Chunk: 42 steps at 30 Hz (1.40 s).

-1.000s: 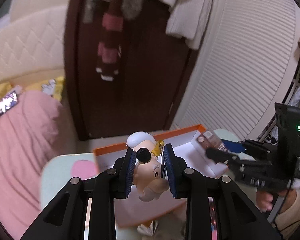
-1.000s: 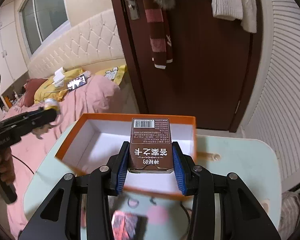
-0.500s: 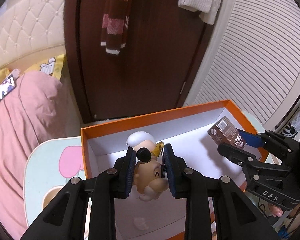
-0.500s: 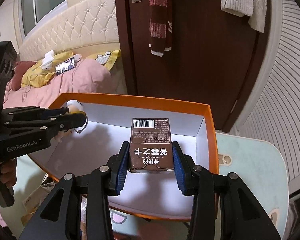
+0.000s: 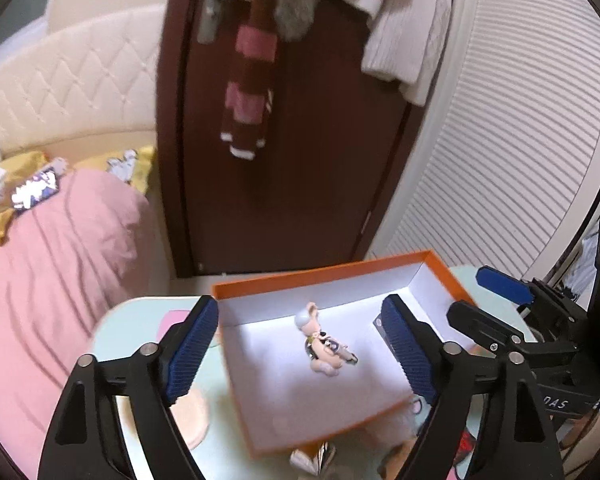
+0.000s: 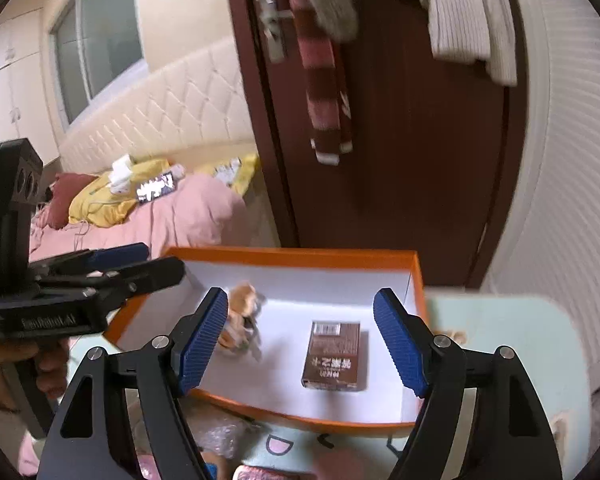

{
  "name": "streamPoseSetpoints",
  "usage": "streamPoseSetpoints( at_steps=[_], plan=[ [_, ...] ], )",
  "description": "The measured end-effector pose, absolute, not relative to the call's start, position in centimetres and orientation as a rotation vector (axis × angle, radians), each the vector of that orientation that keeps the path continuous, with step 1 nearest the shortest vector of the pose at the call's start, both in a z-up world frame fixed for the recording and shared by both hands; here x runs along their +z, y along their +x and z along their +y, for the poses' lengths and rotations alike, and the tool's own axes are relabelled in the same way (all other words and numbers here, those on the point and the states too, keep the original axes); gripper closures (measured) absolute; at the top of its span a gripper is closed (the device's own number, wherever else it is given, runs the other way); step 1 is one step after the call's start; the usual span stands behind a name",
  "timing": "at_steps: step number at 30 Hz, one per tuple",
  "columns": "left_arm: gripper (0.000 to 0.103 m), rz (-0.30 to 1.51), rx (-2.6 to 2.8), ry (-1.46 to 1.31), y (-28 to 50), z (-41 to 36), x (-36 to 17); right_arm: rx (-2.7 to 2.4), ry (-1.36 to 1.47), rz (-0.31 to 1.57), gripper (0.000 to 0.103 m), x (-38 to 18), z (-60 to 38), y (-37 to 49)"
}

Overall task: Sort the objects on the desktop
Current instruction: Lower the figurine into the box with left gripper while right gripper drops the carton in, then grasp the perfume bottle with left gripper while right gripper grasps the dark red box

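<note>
An orange box [image 5: 320, 274] [image 6: 300, 256] with a white inside sits on the pale green table. A small cartoon figurine [image 5: 324, 344] [image 6: 240, 320] lies on the box floor. A brown carton [image 6: 334, 356] lies flat in the box to the figurine's right; in the left wrist view only a sliver of it shows behind a fingertip. My left gripper [image 5: 300, 352] hangs open above the figurine, holding nothing. My right gripper [image 6: 300, 340] is open over the box, the carton between and below its fingers, untouched.
A pale green table [image 6: 500, 340] holds the box, with small wrapped items [image 6: 216, 432] at its near edge. A bed with a pink quilt [image 5: 52, 260] lies to the left. A dark door [image 5: 300, 140] with a hanging scarf stands behind.
Both grippers have opened and drawn back. The figurine dropped from the left gripper and the carton from the right; both now lie inside the orange box.
</note>
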<state>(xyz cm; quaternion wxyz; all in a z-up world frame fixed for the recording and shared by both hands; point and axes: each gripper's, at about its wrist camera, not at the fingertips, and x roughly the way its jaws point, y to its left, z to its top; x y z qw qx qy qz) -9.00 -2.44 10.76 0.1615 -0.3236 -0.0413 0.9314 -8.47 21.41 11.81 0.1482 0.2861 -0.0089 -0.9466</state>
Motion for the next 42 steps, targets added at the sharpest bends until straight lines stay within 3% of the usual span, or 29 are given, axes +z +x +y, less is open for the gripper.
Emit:
streamPoseSetpoints(
  at_steps=[5,12,21,24,27,29,42],
  plan=[
    [0.016,-0.099,2.728,-0.972,-4.7,-4.7,11.2,-2.717,0.814,0.036,0.027,13.3,21.3,-5.3],
    [0.016,-0.155,2.741,-1.074,2.1,-6.1,6.4,-2.671,0.974,0.043,0.027,11.3,22.3,-0.1],
    [0.016,0.034,2.724,-1.275,5.8,-3.9,0.1,-2.58,1.291,0.002,0.027,5.6,23.5,3.3],
    [0.003,0.091,2.751,-1.257,5.7,-3.6,-0.4,-2.603,1.316,0.034,0.026,4.4,23.5,3.6],
    [0.0,0.069,2.77,-1.232,5.7,-3.9,-0.8,-2.637,1.326,0.133,0.015,3.5,22.9,3.2],
    [0.0,0.071,2.773,-1.215,5.8,-4.0,-0.9,-2.637,1.331,0.158,0.0,3.0,22.6,3.0],
    [0.0,0.075,2.772,-1.193,6.3,-3.9,-1.0,-2.626,1.338,0.165,0.0,3.6,22.8,3.1]
  ],
)
